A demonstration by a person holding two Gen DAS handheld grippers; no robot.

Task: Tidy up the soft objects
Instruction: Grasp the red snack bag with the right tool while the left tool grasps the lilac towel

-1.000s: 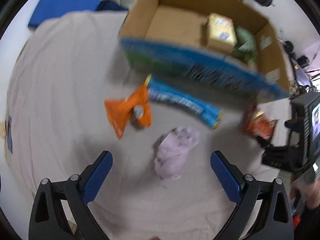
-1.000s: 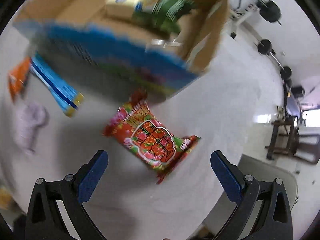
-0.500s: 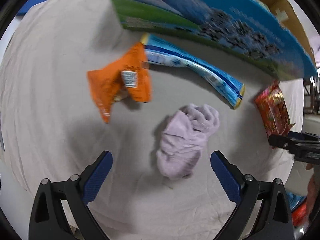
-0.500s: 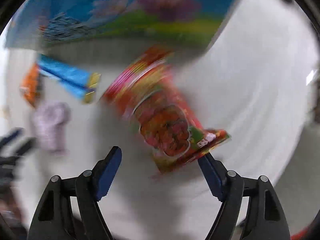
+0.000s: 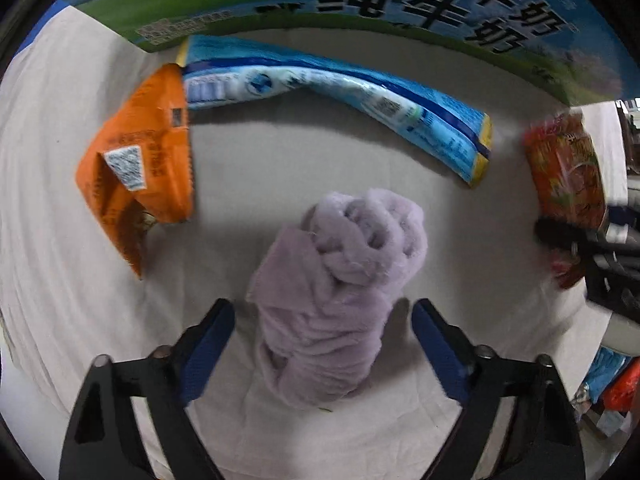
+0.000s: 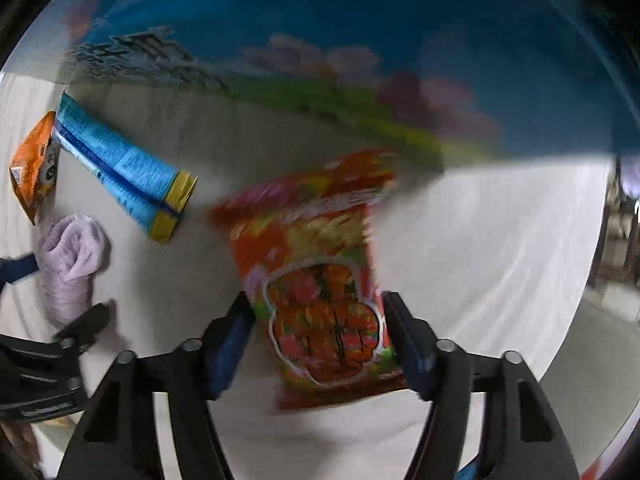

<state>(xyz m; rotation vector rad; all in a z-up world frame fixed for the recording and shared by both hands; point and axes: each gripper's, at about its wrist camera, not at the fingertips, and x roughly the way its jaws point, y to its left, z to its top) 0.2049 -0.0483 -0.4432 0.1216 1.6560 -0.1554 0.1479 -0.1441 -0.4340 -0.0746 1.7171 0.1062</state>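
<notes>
A crumpled lilac cloth [image 5: 336,292] lies on the beige sheet, between the open fingers of my left gripper [image 5: 322,344], which straddles its near end with a gap on each side. It also shows in the right wrist view [image 6: 72,260]. A red snack bag [image 6: 320,280] lies between the fingers of my right gripper [image 6: 318,340]; the pads stand at its two edges, and the blur hides whether they press it. The bag shows at the right of the left wrist view [image 5: 568,176].
An orange snack bag [image 5: 136,160] and a long blue packet [image 5: 340,100] lie beyond the cloth. The printed wall of a cardboard box [image 5: 360,4] stands behind them, also in the right wrist view [image 6: 320,40]. More packets [image 5: 608,384] lie at the far right.
Both grippers came down and forward. The left one now straddles the lilac cloth. The right one narrowed around the red snack bag.
</notes>
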